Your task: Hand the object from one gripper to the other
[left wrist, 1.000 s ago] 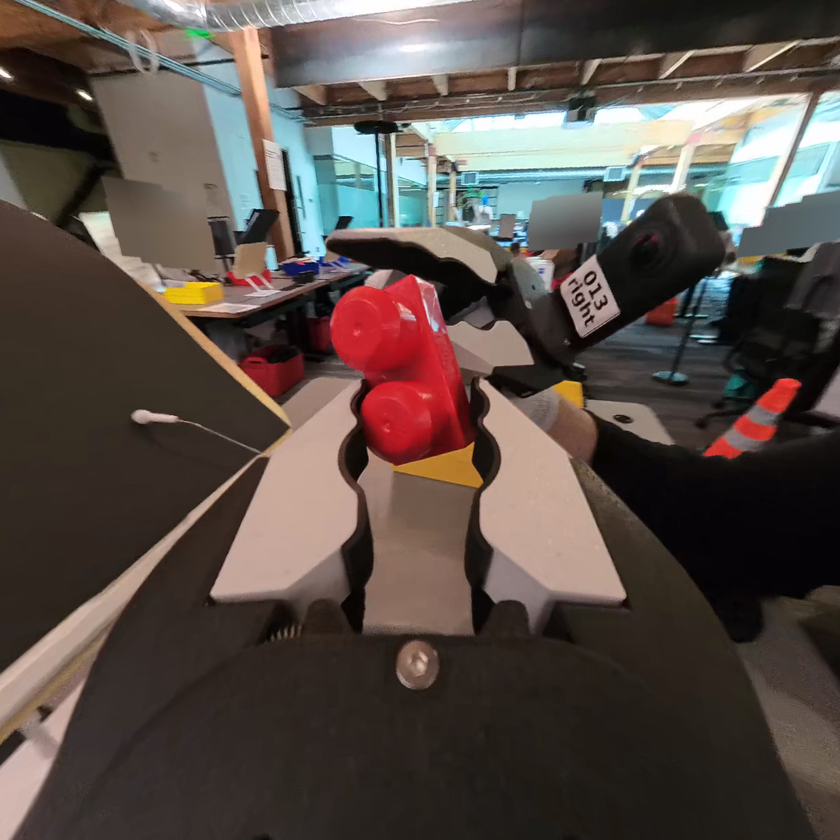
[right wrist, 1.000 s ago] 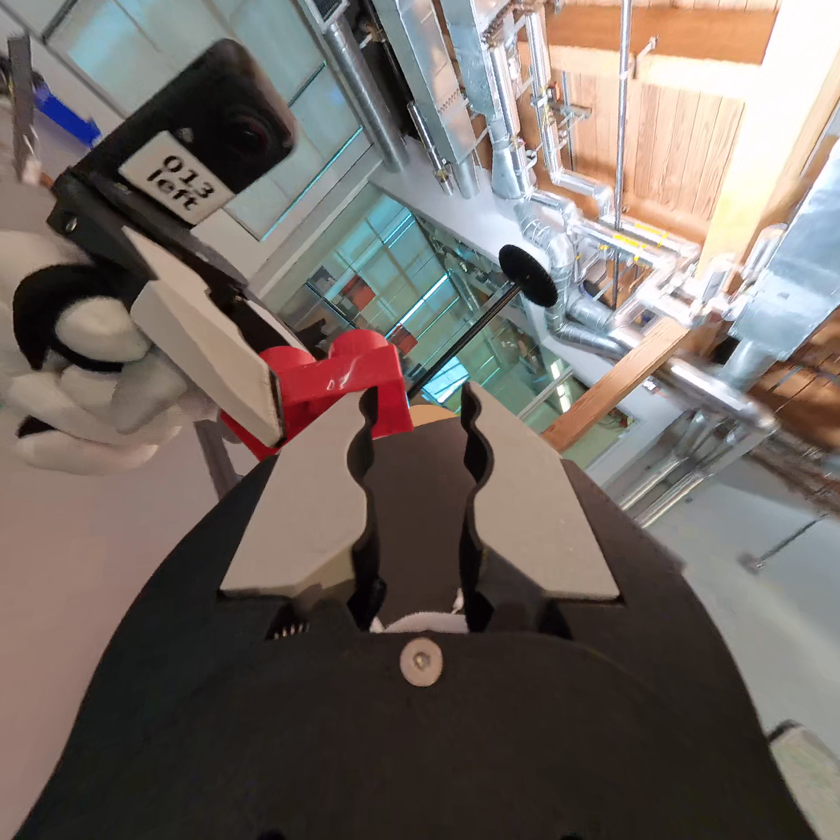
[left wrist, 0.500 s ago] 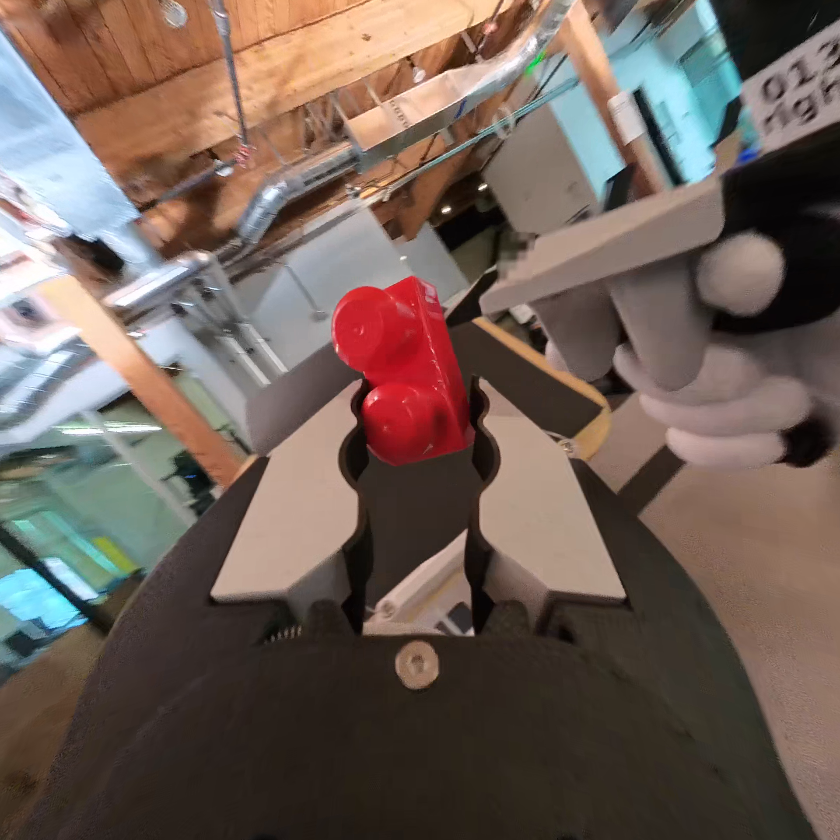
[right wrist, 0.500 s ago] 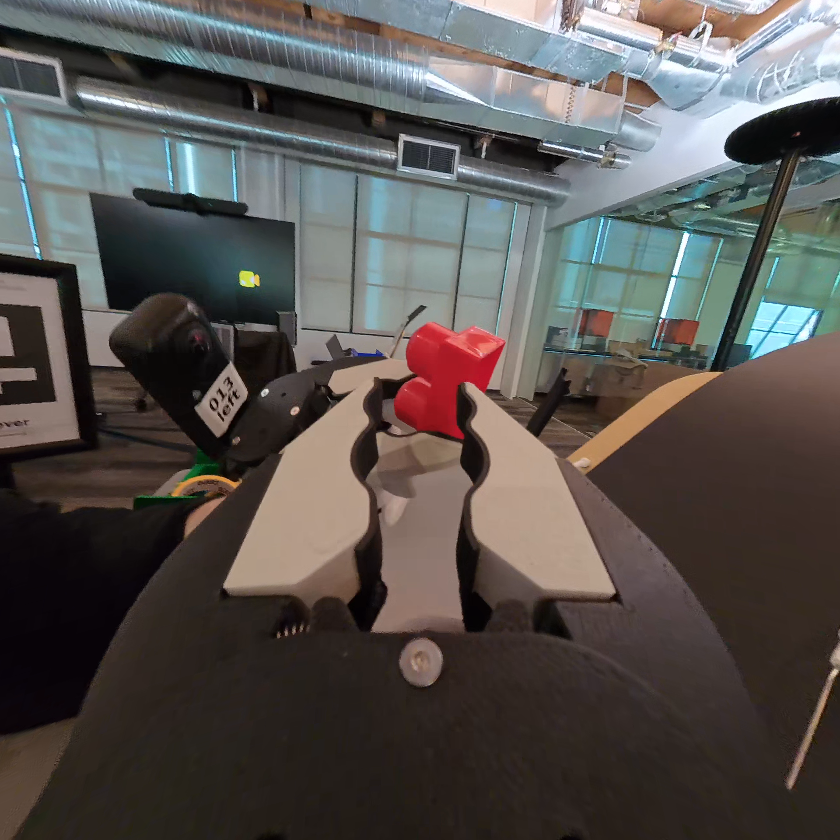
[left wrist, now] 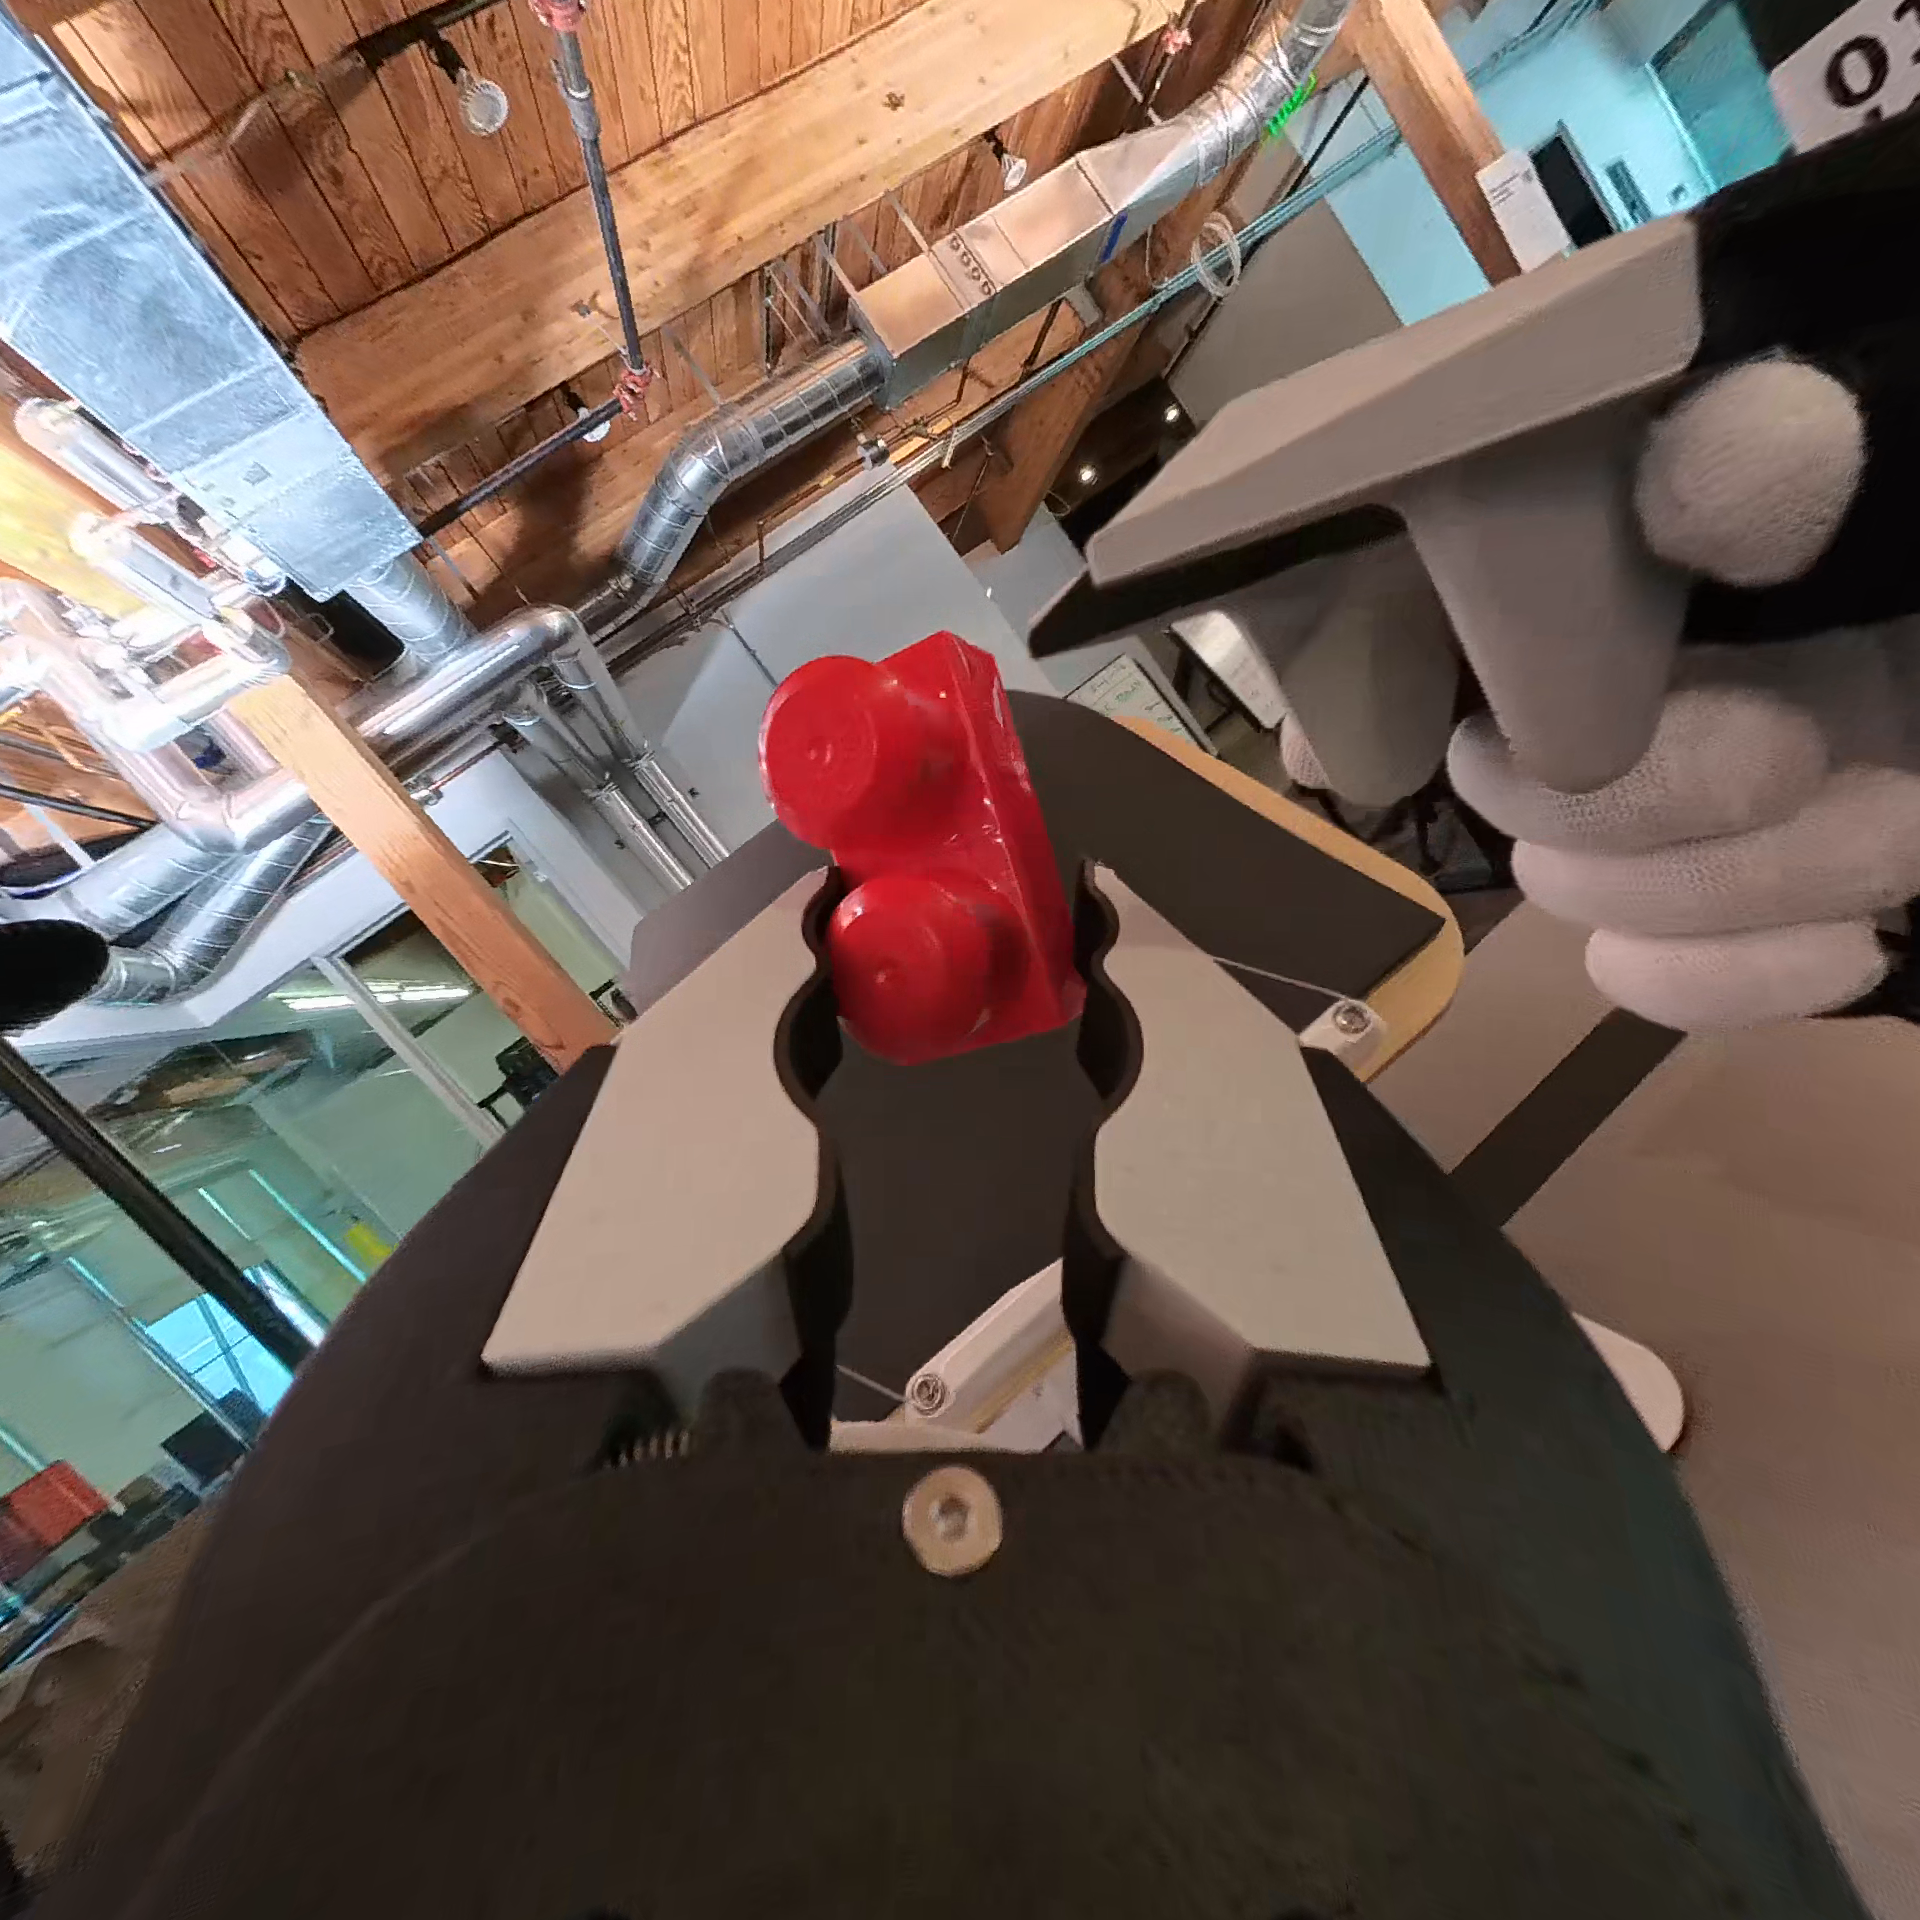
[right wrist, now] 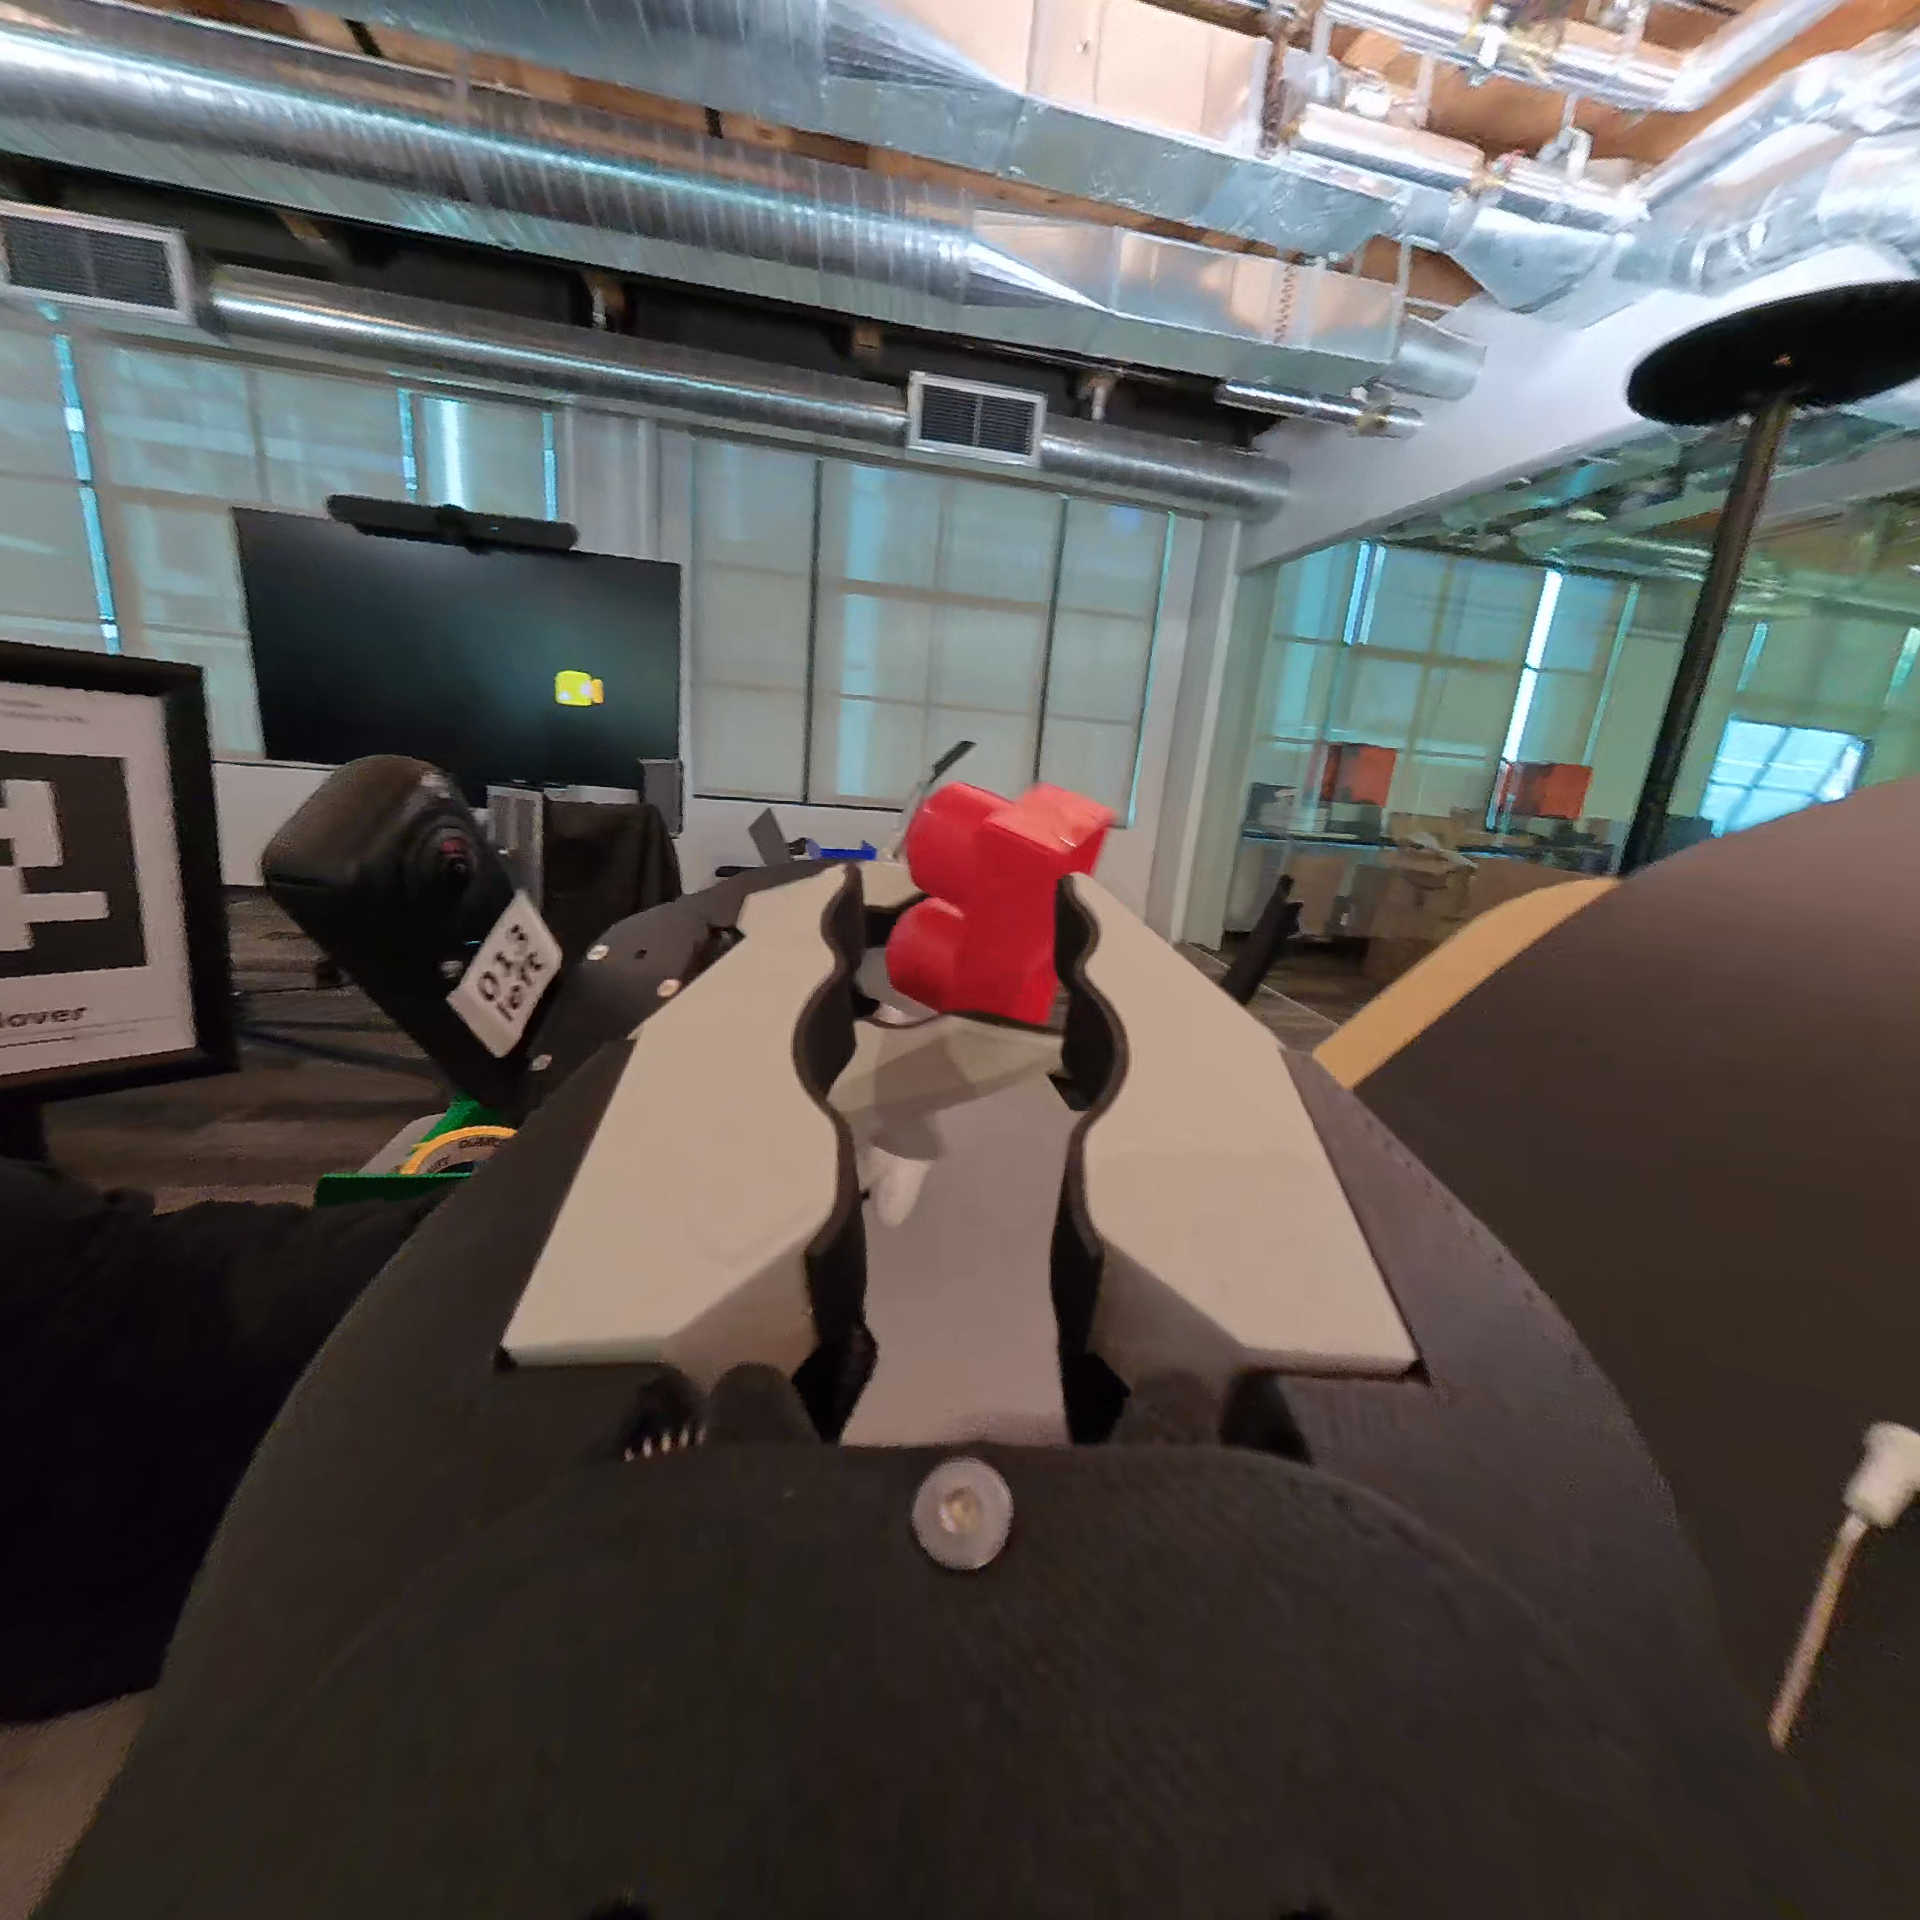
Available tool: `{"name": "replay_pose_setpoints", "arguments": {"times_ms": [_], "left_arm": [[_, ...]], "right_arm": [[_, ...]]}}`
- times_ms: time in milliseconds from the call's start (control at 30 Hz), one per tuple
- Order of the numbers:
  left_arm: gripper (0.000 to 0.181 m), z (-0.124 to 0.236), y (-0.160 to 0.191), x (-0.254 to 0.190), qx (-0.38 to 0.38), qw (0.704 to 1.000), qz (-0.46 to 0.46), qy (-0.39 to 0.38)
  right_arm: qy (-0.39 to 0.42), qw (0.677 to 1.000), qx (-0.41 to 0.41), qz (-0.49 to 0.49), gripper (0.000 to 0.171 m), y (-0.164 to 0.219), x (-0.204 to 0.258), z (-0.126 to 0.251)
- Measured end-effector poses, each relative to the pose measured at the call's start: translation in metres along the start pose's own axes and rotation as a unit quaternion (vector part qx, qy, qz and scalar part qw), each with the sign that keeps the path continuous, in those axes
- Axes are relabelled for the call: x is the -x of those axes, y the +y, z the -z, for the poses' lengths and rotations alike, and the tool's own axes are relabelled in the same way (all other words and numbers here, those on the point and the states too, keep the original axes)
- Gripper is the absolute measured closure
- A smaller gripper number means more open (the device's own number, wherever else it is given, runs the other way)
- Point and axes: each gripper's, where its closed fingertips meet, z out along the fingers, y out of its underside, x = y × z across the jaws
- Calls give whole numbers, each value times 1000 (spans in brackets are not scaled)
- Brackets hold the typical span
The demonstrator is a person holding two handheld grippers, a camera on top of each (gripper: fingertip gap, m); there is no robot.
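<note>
A red two-stud brick [left wrist: 925, 862] stands clamped between the tips of my left gripper [left wrist: 956, 935], studs facing the left finger. In the left wrist view one grey finger [left wrist: 1351, 468] of the right gripper, held by a white-gloved hand [left wrist: 1683, 831], reaches in from the upper right, its tip just short of the brick's top corner. In the right wrist view the brick [right wrist: 987, 914] shows at the tips of my right gripper [right wrist: 961, 935]. It rests against the right finger with a small gap on the left. The left gripper's body [right wrist: 416, 883] lies beyond, to the left.
A black round tabletop with a wooden edge [left wrist: 1247, 862] is close behind the brick and fills the right of the right wrist view [right wrist: 1662, 1143]. A black lamp pole [right wrist: 1704, 623], a framed marker sign [right wrist: 94, 862] and a wall screen [right wrist: 457, 665] stand farther off. Across from one pair of fingers to the other is roughly 5 cm.
The left wrist view swung up toward the ceiling and the right wrist view levelled out. The brick stayed in the left gripper. The right gripper's jaws narrowed and its fingertip edged nearer the brick.
</note>
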Motion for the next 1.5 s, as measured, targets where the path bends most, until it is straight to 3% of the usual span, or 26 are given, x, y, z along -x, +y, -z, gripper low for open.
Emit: {"name": "replay_pose_setpoints", "arguments": {"times_ms": [133,267,433,767,933,967,1033,1100,1200,1333,1400,1500], "left_arm": [[139,0,-2,-4,-3,1000,-19,-2],[139,-2,-1,-13,0,999,-46,-5],[138,0,-5,-13,-14,1000,-16,11],[138,2,-8,-19,-26,998,5,54],[130,9,-14,-31,-48,988,46,141],[127,12,-16,-33,-51,982,69,169],[122,17,-18,-31,-54,966,130,217],[125,28,-22,-37,-59,929,211,297],[128,32,-26,-32,-71,919,235,309],[127,41,-31,-34,-90,866,321,372],[129,51,-34,-39,-108,827,359,419],[130,76,-46,-50,-142,746,403,511]], "right_arm": [[17,1000,19,-13,123,10,-8,-3],[13,999,31,-17,141,20,-3,-11],[-7,1000,23,-15,158,19,0,-7],[-24,999,9,-26,160,18,1,-4],[-42,999,4,-23,161,14,4,2],[-53,998,-1,-19,171,12,7,4],[-71,997,-14,-20,171,6,9,11],[-87,996,-10,-15,171,6,12,16],[-110,994,-2,-5,171,9,19,19],[-175,984,-15,-4,171,8,42,22],[-219,975,-23,-8,171,7,58,25],[-285,957,-44,-19,171,3,80,31]]}}
